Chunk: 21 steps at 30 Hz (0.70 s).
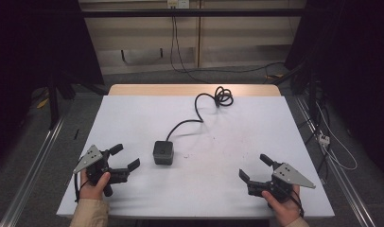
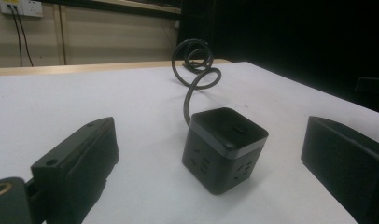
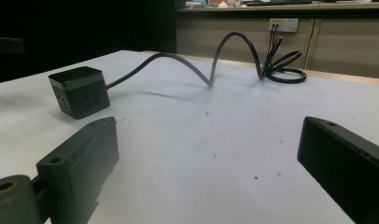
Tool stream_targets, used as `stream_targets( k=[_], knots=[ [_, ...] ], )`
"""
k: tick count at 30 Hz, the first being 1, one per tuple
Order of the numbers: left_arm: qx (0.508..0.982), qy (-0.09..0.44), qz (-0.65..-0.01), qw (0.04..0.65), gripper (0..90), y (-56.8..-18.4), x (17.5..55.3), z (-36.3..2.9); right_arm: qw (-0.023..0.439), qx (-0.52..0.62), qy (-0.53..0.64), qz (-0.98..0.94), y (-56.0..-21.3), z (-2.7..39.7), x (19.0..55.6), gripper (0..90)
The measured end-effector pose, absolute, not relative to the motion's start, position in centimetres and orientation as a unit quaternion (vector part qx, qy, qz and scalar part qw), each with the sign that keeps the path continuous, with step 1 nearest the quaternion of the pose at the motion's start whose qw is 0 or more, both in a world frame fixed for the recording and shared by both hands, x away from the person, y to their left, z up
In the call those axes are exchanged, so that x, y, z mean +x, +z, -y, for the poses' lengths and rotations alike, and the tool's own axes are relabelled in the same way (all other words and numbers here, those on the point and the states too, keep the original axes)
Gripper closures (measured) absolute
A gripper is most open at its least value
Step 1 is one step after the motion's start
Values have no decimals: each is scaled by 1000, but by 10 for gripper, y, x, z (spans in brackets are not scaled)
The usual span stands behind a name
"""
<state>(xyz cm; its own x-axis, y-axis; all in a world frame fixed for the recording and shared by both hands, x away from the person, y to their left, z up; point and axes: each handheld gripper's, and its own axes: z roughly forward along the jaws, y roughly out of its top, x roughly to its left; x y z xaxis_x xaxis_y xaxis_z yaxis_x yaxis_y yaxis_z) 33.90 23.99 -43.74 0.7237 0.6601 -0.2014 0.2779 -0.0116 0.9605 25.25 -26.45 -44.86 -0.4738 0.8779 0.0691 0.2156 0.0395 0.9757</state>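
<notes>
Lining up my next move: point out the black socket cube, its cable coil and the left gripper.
socket cube (image 1: 162, 152), high view, on its top face.
cable coil (image 1: 223, 97), high view, on the looped end near the table's far edge.
left gripper (image 1: 125, 157), high view, midway between its open fingertips.

socket cube (image 1: 162, 152): black, grey band | cord (image 1: 199, 111): black | table (image 1: 133, 118): white, tan far edge | left gripper (image 1: 125, 158), right gripper (image 1: 252, 166): black, grey plates

Dim overhead light; white worktop (image 1: 237, 142) evenly lit, surroundings black. Soft faint shadows. Near fingers (image 2: 80, 158) blurred, slight grain throughout.
</notes>
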Motion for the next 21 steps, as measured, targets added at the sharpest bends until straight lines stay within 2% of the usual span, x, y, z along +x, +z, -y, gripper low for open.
stream_targets(
  k=[21],
  knots=[
    [690,154,-340,619,27,-436,344,-235,299,416,554,-657,-449,265,252,50]
  ],
)
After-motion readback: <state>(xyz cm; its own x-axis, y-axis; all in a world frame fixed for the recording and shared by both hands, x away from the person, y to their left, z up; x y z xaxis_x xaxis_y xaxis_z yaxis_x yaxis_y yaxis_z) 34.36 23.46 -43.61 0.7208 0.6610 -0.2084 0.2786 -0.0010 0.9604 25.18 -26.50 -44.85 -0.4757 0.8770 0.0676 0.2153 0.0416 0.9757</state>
